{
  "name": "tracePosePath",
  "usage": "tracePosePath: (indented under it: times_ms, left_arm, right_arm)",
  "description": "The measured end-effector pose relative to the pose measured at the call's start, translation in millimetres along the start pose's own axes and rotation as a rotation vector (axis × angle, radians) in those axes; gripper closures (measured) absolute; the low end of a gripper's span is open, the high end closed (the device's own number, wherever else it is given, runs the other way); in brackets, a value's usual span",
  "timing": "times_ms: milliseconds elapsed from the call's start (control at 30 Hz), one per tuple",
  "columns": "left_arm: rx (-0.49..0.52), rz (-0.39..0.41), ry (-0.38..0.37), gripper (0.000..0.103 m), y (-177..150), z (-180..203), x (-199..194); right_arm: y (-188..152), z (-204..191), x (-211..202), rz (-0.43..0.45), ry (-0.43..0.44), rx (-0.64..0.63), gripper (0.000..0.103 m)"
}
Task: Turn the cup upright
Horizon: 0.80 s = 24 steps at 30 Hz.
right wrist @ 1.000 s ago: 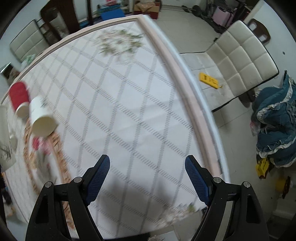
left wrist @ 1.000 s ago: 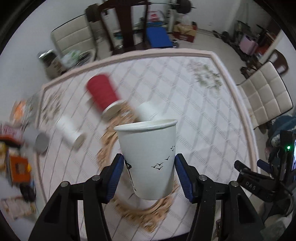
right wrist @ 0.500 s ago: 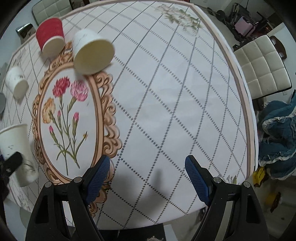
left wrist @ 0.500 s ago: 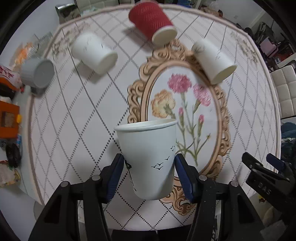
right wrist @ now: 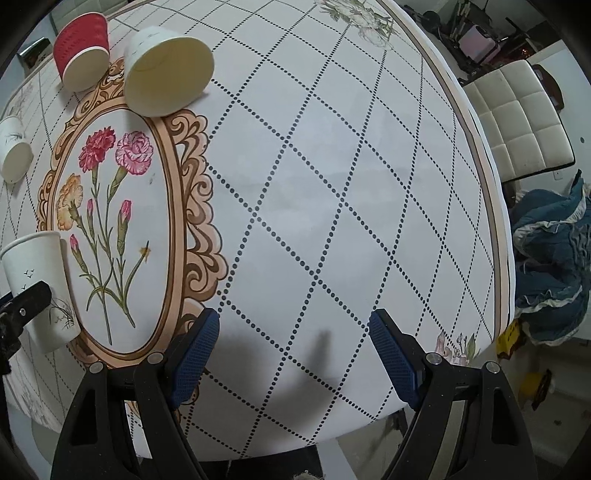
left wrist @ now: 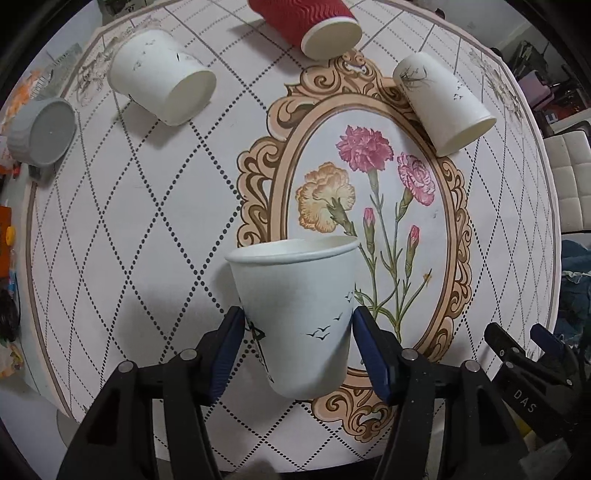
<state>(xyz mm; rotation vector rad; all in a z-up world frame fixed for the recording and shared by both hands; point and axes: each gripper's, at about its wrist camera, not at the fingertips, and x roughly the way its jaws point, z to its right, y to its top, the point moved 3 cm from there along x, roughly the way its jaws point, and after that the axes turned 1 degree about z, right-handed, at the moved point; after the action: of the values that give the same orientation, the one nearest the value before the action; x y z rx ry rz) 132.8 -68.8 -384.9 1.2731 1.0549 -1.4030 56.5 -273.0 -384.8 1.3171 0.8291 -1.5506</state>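
Note:
My left gripper (left wrist: pixel 298 347) is shut on a white paper cup with small birds (left wrist: pixel 295 310). The cup is upright, mouth up, near the table's front edge by the flower oval; whether its base touches the cloth is hidden. It also shows in the right wrist view (right wrist: pixel 40 284) with a left finger on it. My right gripper (right wrist: pixel 293 354) is open and empty over the bare checked cloth to the right. A red cup (left wrist: pixel 306 22), a white cup (left wrist: pixel 443 103) and another white cup (left wrist: pixel 162 88) lie on their sides.
The round table (right wrist: pixel 369 184) has a checked cloth with a flower oval (left wrist: pixel 369 221). A grey lid-like dish (left wrist: pixel 40 133) sits at the left edge. A white padded chair (right wrist: pixel 517 122) and blue cloth (right wrist: pixel 546 266) are beyond the right edge.
My left gripper has swung from looking across the room to looking down at the table, lowering the cup toward the cloth. My right gripper has tilted down the same way, still open.

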Motion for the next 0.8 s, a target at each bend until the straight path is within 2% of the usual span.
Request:
tracePosePath:
  times_ms: [33,100,167,533,667,800]
  left_arm:
    - [-0.001,-0.01,0.009,0.04,1,-1,2]
    - [0.003,-0.011,0.023,0.015,4,-3,4]
    - [0.009,-0.004,0.025,0.009,5,-5,4]
    - [-0.001,0.023,0.042,0.006,19,-17,-5]
    - [0.004,0.031,0.02,0.006,8,-20,-22]
    - [0.012,0.097,0.03,0.006,-4,-33,-56]
  right_arm:
    - [2,1,0,0.001,0.001,0.001,0.018]
    - [6,-1,1,0.004,0.001,0.001,0.018]
    - [8,-3,0,0.007,0.003,0.0,0.018]
    - [11,-10,-3,0.012,0.012,-0.005,0.018]
    - [9,-15,-8,0.015,0.014,-0.003,0.018]
    - [5,-17,-16,0.022,0.025,0.0,0.018]
